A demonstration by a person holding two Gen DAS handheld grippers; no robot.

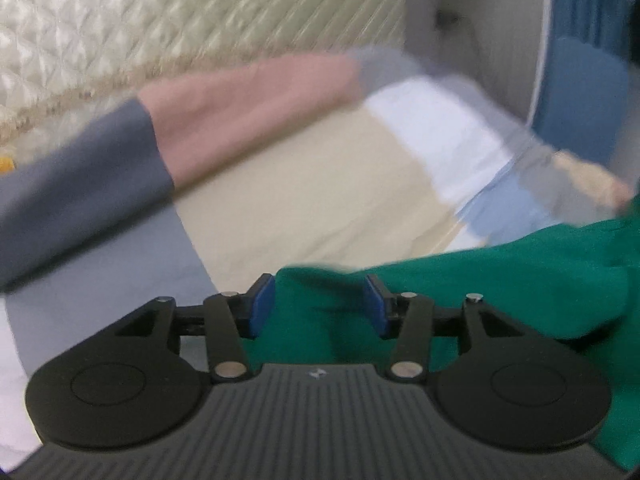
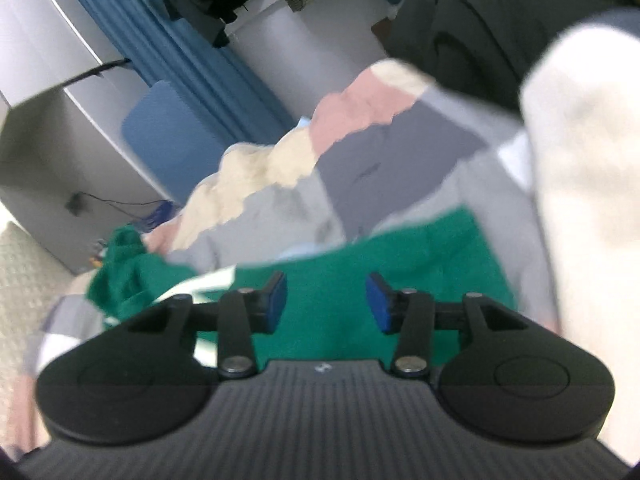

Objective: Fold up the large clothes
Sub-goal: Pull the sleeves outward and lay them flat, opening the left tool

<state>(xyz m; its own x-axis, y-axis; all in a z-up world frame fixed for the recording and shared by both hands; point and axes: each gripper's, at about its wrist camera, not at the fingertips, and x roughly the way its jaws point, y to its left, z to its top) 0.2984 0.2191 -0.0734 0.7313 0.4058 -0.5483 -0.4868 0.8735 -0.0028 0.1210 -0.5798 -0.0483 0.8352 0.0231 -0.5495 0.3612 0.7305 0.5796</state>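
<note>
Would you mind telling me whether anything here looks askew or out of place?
The green garment lies bunched and rumpled rather than flat, one end wadded up on the patchwork bedding. Both frames are motion-blurred; nothing looks spilled or damaged.

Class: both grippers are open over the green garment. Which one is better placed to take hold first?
Probably the left gripper: a raised fold of the green garment sits between its fingers. The right gripper sits over flat cloth.
</note>
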